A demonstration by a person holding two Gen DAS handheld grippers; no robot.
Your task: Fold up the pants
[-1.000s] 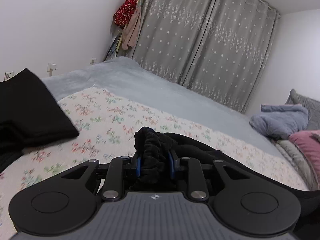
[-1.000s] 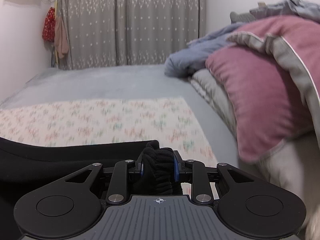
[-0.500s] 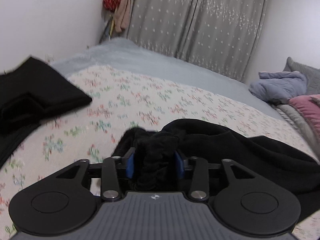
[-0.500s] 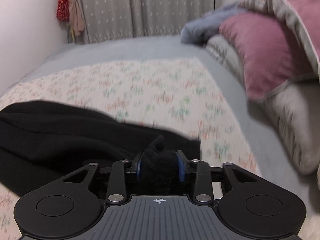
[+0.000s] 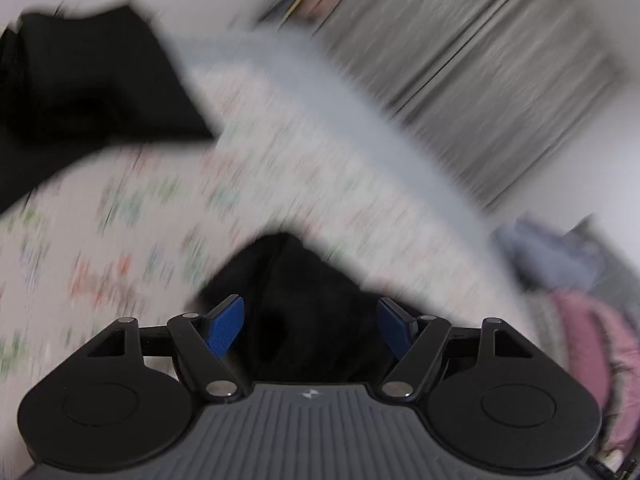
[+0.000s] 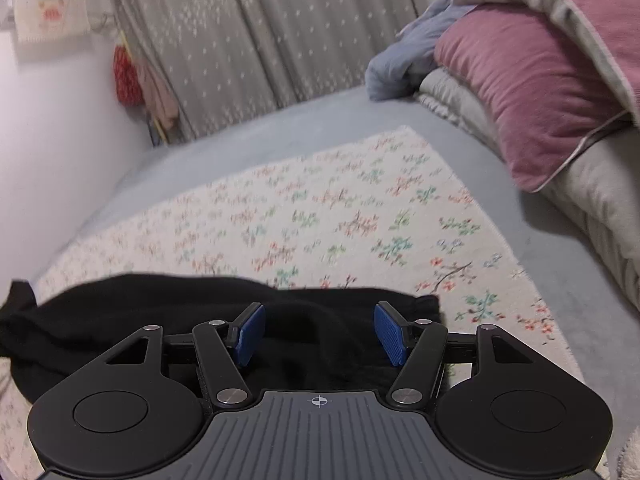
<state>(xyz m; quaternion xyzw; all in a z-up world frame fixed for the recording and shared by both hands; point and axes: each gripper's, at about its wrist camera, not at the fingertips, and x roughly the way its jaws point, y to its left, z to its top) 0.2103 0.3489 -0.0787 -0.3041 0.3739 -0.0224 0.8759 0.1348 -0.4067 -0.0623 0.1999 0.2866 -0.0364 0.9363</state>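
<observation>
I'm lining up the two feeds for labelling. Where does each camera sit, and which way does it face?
Left wrist: on the left hand-held gripper, looking down along its opening blue pads at black pants on the flowered sheet; blurred.
Right wrist: on the right hand-held gripper, opening over the pants, facing curtains and pink pillow.
Shared: pants, sheet, curtains, pillow. No hand or sleeve shows.

left wrist view is all motion blur, curtain [image 5: 492,80] just streaks; black pants [image 6: 168,312] run under the right gripper [image 6: 319,334] body.
</observation>
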